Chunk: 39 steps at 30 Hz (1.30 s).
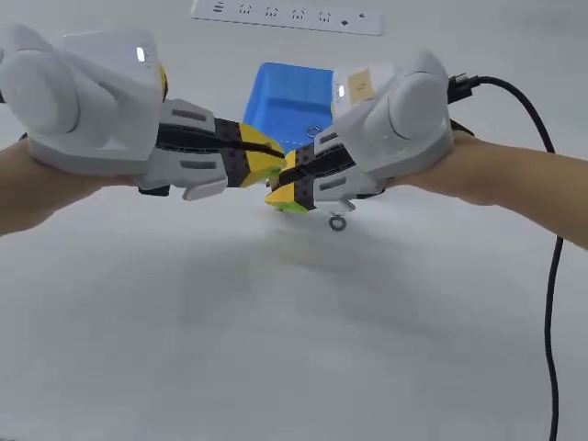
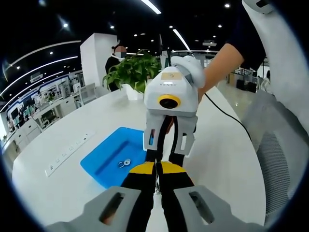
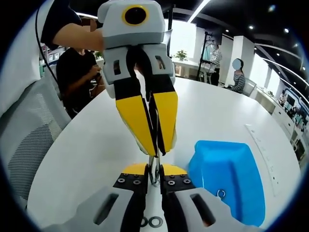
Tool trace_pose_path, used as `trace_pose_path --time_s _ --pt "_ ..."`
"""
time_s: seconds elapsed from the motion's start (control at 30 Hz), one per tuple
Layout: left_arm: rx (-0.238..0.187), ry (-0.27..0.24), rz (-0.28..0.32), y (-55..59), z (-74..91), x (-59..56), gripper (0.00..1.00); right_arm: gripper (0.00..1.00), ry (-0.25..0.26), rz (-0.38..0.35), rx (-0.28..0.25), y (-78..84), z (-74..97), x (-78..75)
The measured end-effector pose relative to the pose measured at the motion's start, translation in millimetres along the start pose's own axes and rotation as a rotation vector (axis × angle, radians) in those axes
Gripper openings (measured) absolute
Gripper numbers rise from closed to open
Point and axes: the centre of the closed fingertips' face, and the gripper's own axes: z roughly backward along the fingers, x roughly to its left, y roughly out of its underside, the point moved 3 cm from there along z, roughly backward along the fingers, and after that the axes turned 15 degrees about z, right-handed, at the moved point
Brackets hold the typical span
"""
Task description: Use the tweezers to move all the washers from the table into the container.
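Even, bright light from ceiling strips (image 2: 152,6). Soft shadow on the white table (image 1: 294,367) at centre. Gripper views bend strongly toward their edges.

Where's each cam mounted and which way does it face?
Head view: on the headset, looking down at the table; both forearms show, the left gripper and right gripper tip to tip.
Left gripper view: on the left gripper, facing the right one; own shut jaws at bottom.
Right gripper view: on the right gripper, facing the left one; own jaws shut on the tweezers.
Shared: all three see the blue container.
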Motion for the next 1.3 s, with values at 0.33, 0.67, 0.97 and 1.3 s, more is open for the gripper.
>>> trace_pose_path --time_s 0.33,0.67,0.97,1.3 --pt "0.025 -0.031 0.036 8.1 0.6 -2.4 0.21 0.1 0.036 -0.018 -0.012 -3.2 -1.2 2.6" --pt "-0.042 -0.059 0.101 2.0 15.2 -5.5 0.29 0.1 0.075 -0.063 -0.037 -9.7 5.8 3.2" --pt "-0.124 -0.092 0.171 -7.2 36.8 -23.3 0.45 0.1 0.125 -0.113 -0.065 -17.9 23.6 -0.4" --pt "-0.239 -0.118 0.289 -12.6 55.8 -34.7 0.7 0.1 0.172 -0.116 -0.088 -35.5 50.1 -5.2"
